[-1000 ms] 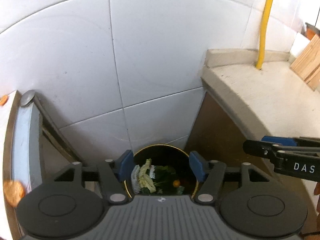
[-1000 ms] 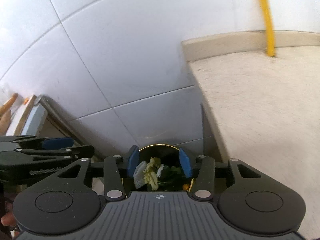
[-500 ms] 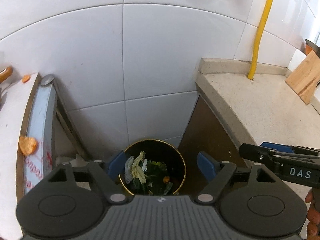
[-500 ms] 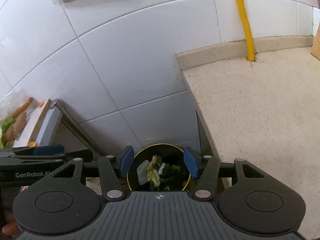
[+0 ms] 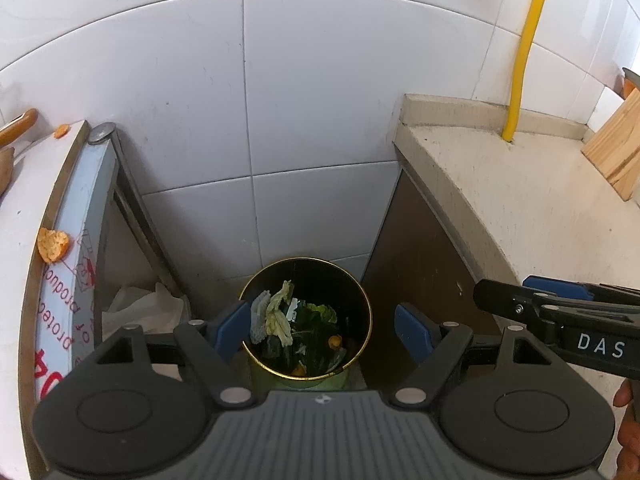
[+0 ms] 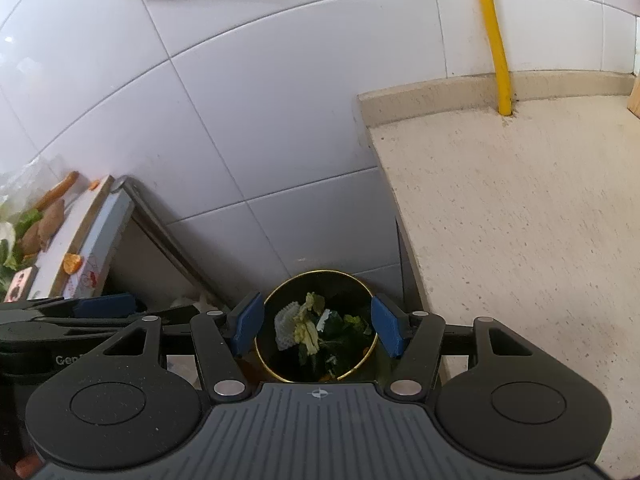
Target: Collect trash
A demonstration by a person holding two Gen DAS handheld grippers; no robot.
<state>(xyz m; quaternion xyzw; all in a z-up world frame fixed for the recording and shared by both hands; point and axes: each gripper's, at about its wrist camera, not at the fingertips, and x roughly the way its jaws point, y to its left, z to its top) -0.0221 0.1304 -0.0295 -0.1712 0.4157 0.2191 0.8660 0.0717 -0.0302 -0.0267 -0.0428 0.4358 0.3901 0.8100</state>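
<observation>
The task is judged to be partly complete: scraps have already been deposited in the trash bin [image 5: 306, 318], while further scraps are seen on the white bench [image 6: 60, 248] to the left of the bin. The bin is a round, dark container with a gold rim, standing on the floor in the gap between the white bench and the speckled stone bench [image 6: 520, 220], directly against the tiled wall [image 5: 240, 100]. Its contents are visible from above: pale cabbage-like leaves [image 5: 280, 314], dark green leaves [image 6: 340, 336], a small white fragment, and a few orange pieces near the bottom. The bin is not full. The left hand-held gripper [image 5: 322, 326] is held above the bin with its jaws spread wide and nothing between them. The right hand-held gripper [image 6: 318, 330] is likewise held above the bin, jaws apart and empty. An orange peel [image 5: 52, 244] lies at the edge of the white bench, left of the bin, and a smaller orange bit [image 5: 61, 131] lies further back on the same bench. In the right wrist view, vegetables and leaves are seen on that bench; which of them count as trash cannot be told. A crumpled white bag [image 5: 140, 308] lies just left of the bin, under the bench. Collection of the remaining scraps is judged to be outstanding.
</observation>
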